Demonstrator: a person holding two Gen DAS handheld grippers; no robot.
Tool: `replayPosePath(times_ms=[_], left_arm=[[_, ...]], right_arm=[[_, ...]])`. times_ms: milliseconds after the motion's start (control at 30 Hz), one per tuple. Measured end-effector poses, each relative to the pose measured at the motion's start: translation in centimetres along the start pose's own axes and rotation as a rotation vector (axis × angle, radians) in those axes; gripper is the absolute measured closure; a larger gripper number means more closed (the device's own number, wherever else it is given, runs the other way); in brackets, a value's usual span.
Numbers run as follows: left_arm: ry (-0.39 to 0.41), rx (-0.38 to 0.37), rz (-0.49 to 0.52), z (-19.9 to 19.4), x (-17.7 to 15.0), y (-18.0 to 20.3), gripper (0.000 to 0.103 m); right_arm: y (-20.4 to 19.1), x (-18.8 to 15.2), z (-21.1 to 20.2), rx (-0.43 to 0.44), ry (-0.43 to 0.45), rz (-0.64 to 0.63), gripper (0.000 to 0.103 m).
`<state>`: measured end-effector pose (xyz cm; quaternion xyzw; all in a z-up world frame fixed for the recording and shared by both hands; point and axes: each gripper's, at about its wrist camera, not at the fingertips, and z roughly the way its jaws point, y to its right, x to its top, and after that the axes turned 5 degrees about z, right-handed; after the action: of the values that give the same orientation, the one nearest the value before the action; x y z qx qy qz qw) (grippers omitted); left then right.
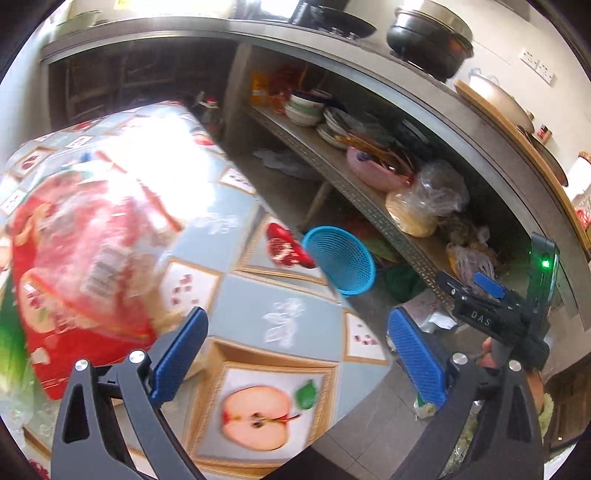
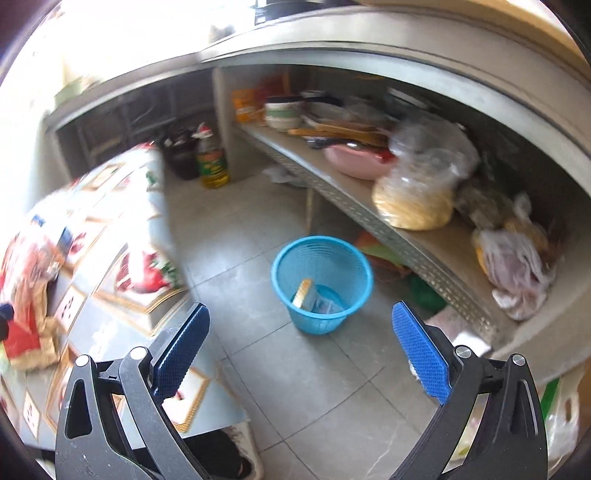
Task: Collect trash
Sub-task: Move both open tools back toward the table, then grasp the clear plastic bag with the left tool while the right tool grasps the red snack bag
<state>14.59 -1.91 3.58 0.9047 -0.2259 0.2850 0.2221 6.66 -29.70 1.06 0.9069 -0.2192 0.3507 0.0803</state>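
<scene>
A blue mesh wastebasket (image 2: 314, 325) stands on the tiled floor, with a small box and wrappers (image 2: 308, 295) lying in its bottom. My right gripper (image 2: 300, 310) hangs open above and in front of it, with nothing between its fingers. In the left wrist view my left gripper (image 1: 298, 317) is open and empty over a table (image 1: 236, 295) covered with a fruit-print cloth. A crumpled red and clear plastic bag (image 1: 85, 258) lies on the table to the left of it, also seen as the red bag (image 2: 26, 295). The wastebasket (image 1: 343, 266) shows past the table's edge.
A low metal shelf (image 2: 369, 218) under the counter holds bowls, a pink basin (image 2: 354, 162) and filled plastic bags. An oil bottle (image 2: 212, 162) stands on the floor behind the table. Pots (image 1: 428, 33) sit on the counter. A hand holds the other gripper (image 1: 491, 295) at right.
</scene>
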Motion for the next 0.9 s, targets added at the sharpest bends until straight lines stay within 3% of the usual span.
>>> replayPosePath(times_ms=[267, 433, 567, 900], left_arm=[[0.117, 0.069, -0.056, -6.0, -0.8, -4.0, 0.006], [0.166, 0.137, -0.050, -9.2, -1.4, -5.6, 0.006], [0.189, 0.149, -0.060, -10.6, -2.1, -7.2, 0.006], [0.276, 0.094, -0.079, -12.5, -1.9, -11.8, 0.006]], right_arm=[[-5.5, 0.1, -1.7, 0.144, 0.010, -0.113, 0.008], [-7.1, 0.4, -4.0, 0.238, 0.091, -0.097, 0.008], [-8.5, 0.4, -4.6, 0.318, 0.106, -0.085, 0.008], [-13.5, 1.8, -4.5, 0.563, -0.029, -0.047, 0.008]])
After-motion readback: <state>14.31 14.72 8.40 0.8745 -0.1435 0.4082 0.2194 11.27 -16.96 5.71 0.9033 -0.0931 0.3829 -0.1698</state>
